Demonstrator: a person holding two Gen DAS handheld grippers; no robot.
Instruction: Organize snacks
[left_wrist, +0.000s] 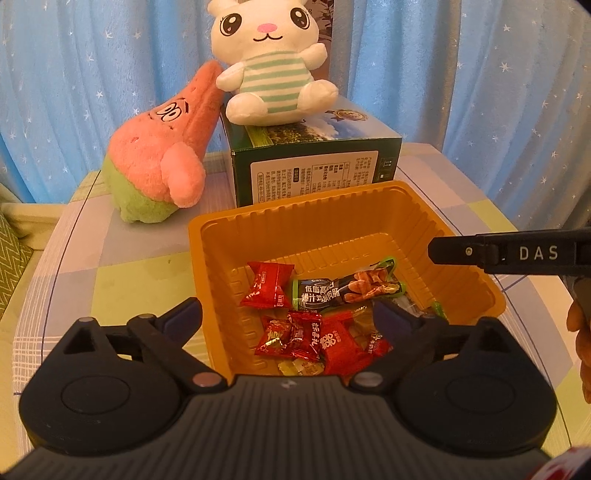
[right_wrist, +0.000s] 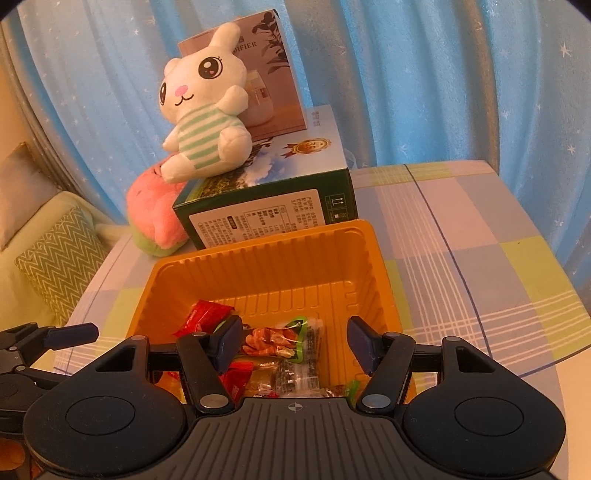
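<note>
Left wrist view: the left gripper (left_wrist: 288, 314) hangs over the near rim of the orange tray (left_wrist: 221, 236), jaws spread wide, holding nothing. Just ahead and below lie the red candy packets (left_wrist: 291, 334); beyond them the dark sausage packet (left_wrist: 343, 291) runs crosswise.

Right wrist view: the right gripper (right_wrist: 293, 341) is also wide and empty, directly over that sausage packet (right_wrist: 284, 339), probably the nearer arm for it.

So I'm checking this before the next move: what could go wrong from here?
Both open claws, left and right, hang over one tray, so they may collide. The light tray could slide if a claw bumps its wall. The snacks overlap, so a grab may take two.
</note>
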